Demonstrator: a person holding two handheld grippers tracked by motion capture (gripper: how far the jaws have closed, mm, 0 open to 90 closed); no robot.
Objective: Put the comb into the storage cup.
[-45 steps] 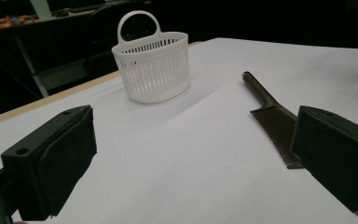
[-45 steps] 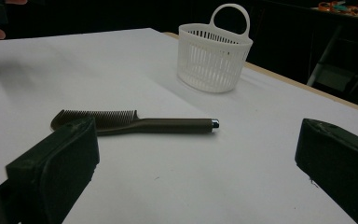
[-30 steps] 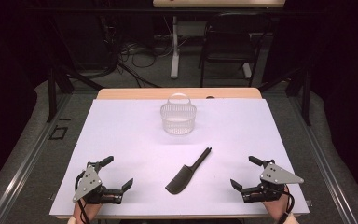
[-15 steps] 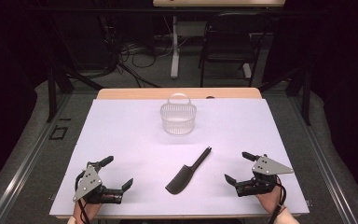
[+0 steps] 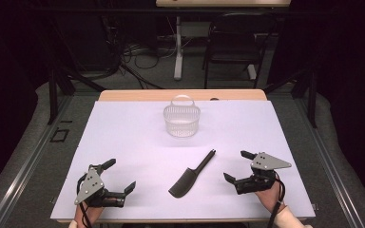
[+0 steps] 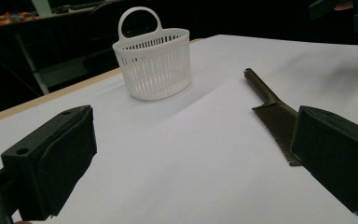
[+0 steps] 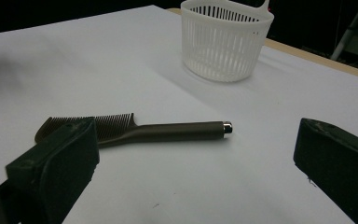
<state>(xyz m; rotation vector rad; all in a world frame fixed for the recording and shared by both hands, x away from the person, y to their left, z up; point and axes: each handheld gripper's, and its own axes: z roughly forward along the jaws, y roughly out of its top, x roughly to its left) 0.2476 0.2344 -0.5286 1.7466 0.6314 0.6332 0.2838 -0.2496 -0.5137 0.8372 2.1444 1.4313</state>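
Risk lies in the thin comb (image 5: pixel 190 175), flat on the white sheet (image 5: pixel 133 137) between both grippers: jaws may skid over it. Left gripper (image 5: pixel 116 178) rests low at the near edge, jaws spread. White basket (image 5: pixel 182 120) stands farther back. Right gripper (image 5: pixel 237 166) angles toward the handle, jaws wide, empty.

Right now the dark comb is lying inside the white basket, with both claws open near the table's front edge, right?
Not quite. The comb lies flat on the white table, apart from the basket, as the high view shows. Both the left claw and right claw are open.
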